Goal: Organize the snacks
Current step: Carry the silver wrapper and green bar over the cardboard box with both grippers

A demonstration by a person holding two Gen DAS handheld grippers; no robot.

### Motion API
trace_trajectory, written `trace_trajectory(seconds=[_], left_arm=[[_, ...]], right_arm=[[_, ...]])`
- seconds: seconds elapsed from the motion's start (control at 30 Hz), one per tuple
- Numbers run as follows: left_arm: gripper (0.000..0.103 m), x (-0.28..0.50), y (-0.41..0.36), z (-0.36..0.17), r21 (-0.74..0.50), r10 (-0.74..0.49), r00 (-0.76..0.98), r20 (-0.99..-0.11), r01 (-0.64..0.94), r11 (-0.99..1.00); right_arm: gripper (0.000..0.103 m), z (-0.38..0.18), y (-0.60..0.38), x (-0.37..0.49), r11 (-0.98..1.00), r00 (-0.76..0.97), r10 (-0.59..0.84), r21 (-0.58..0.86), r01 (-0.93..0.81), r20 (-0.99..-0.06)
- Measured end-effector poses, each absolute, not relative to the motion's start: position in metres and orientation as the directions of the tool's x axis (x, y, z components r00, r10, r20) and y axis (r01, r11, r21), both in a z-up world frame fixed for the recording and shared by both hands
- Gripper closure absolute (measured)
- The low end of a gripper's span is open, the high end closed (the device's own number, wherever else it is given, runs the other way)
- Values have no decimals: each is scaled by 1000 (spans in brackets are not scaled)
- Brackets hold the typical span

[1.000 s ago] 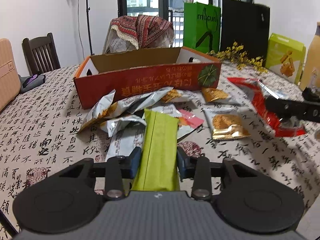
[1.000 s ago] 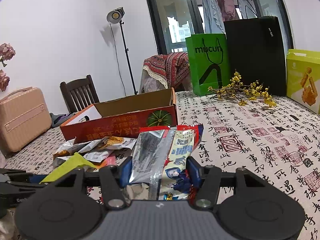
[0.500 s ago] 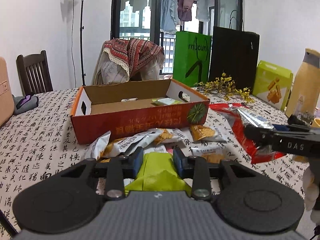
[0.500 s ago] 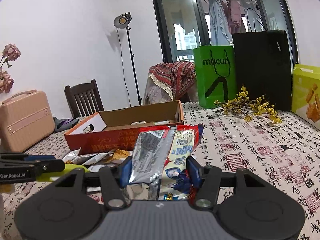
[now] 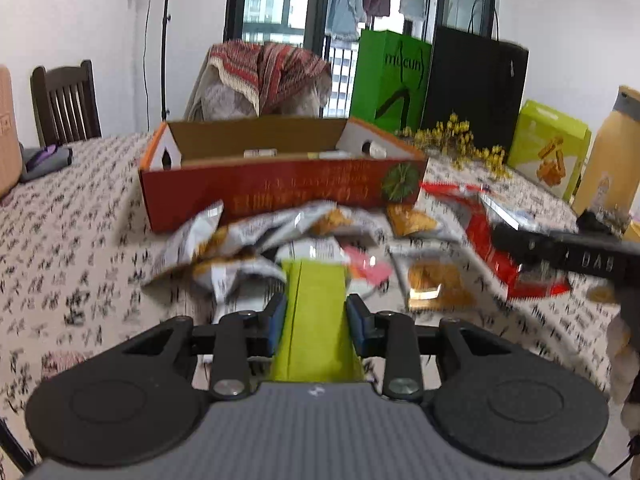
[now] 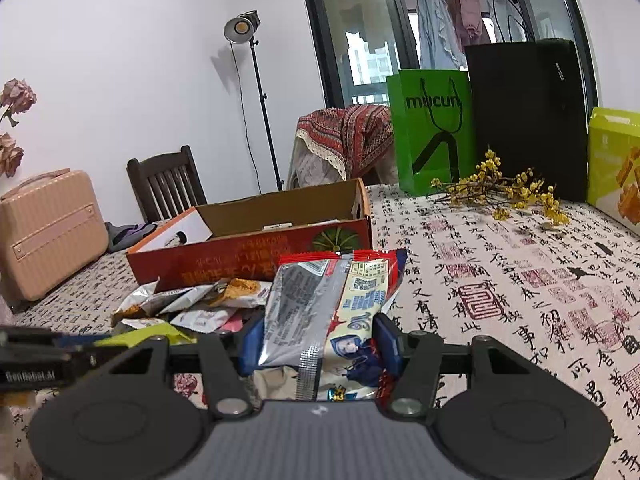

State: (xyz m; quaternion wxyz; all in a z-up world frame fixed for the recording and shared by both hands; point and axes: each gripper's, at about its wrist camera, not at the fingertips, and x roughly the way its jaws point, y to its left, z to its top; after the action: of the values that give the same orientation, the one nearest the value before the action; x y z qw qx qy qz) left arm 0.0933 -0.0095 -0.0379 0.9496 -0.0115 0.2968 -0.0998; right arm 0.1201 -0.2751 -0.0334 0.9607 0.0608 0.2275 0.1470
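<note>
Left wrist view: surface [image 5: 72, 240], patterned cloth. Red carton [image 5: 280, 188], open-topped, lower in frame than half a second ago. Snack heap [image 5: 272, 236] before it. Green packet [image 5: 316, 320] pinched in left gripper [image 5: 316, 320] jaws. Right gripper [image 6: 320, 344] unchanged, jaws clamping red-and-silver packet [image 6: 332, 304] above the surface.

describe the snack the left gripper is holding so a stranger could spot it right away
Find the long red cardboard box on the calligraphy-print tablecloth; a heap of silver and orange snack packets lies in front of it. Nearer than the heap, the left gripper clamps a flat, plain lime-green packet. It is the only solid green, unprinted wrapper there.
</note>
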Motion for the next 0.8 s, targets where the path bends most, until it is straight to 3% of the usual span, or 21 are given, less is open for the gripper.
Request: trace_trajectory(seconds=[0.4,0.8], left_arm=[[62,111,-25,-53,-13,-144,781,-608,172,985],[67,101,-23,-29,-37,-179,821,-542,190,981]], right_arm=[[47,-38,-271,117,947,844,319,186,-262,-432],[47,-30,-274,119,945,852,324,183,-270,-412]])
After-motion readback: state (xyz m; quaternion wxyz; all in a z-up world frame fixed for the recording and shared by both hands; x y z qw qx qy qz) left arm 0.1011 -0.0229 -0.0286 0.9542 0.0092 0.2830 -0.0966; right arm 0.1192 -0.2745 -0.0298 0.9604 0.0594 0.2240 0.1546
